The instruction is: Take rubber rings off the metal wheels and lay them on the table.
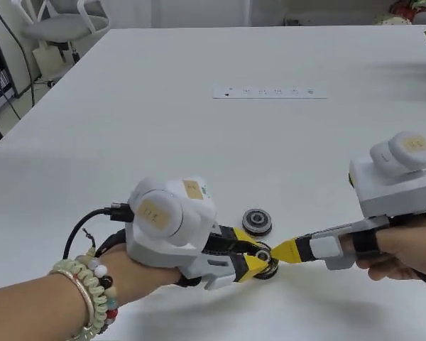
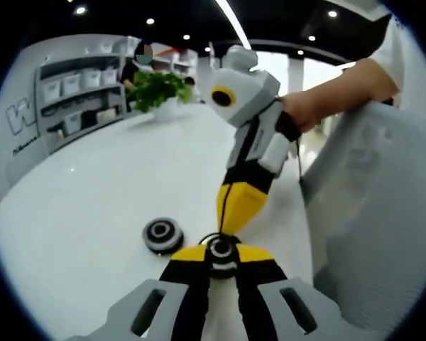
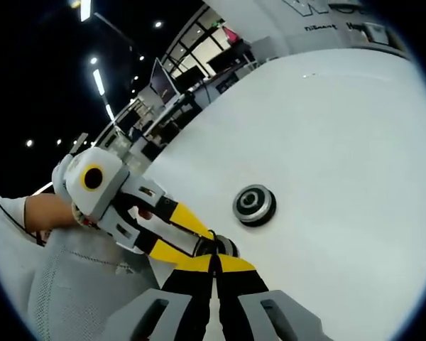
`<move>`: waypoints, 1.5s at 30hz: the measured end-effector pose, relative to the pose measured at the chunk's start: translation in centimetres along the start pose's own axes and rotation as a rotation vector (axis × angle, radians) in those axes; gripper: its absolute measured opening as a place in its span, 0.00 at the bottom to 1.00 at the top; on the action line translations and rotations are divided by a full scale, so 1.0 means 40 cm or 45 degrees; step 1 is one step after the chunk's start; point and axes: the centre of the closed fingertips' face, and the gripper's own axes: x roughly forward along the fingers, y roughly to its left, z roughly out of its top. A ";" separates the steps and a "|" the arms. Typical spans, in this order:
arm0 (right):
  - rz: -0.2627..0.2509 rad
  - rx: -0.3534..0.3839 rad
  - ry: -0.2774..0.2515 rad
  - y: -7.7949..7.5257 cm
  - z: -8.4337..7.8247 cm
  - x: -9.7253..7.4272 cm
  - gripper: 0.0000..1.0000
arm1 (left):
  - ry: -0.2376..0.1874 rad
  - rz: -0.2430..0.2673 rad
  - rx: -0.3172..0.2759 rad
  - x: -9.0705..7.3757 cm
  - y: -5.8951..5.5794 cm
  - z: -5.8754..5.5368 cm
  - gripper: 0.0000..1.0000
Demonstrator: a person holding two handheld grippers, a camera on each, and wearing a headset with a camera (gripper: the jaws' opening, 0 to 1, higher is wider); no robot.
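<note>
Two wheels sit on the white table (image 1: 199,142), and all the work is at the held wheel (image 2: 222,250). The left gripper (image 1: 252,264) clamps that wheel between its yellow jaws, one jaw on each side of it, low over the tabletop. The right gripper (image 1: 278,251) comes at the held wheel from the opposite side. Its jaws are pressed together into one point that touches the wheel's rim. Whether rubber is caught between them cannot be told.

The free wheel (image 1: 257,221) lies flat just beyond the held wheel, apart from both grippers, with its dark ring around it. Farther beyond the held wheel there is bare tabletop up to a flush panel (image 1: 270,91) set in the surface, and more bare surface past that. To the left of the held wheel the table stays open until its left edge, which runs slantwise toward a chair (image 1: 60,25) standing off the far corner. To the right of the held wheel, the right gripper's body and the hand holding it take up the room. On the near side of the held wheel, the left forearm with its beaded bracelets (image 1: 92,291) crosses the table's near part.
</note>
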 end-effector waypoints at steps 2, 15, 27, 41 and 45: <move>0.000 0.002 -0.005 -0.002 0.002 -0.001 0.00 | -0.033 0.012 0.042 -0.010 0.008 0.028 0.16; -0.016 -0.023 -0.061 -0.004 0.035 -0.025 0.00 | -0.127 -0.032 0.107 -0.106 0.003 0.142 0.47; -0.029 -0.062 -0.158 0.008 0.081 -0.065 0.00 | -0.123 -0.011 0.249 -0.234 -0.015 0.218 0.60; -0.052 -0.104 -0.217 0.016 0.111 -0.090 0.00 | -0.124 0.223 0.163 -0.396 0.005 0.140 0.65; -0.046 -0.112 -0.230 0.022 0.118 -0.093 0.00 | -0.137 0.289 0.097 -0.429 0.017 0.109 0.68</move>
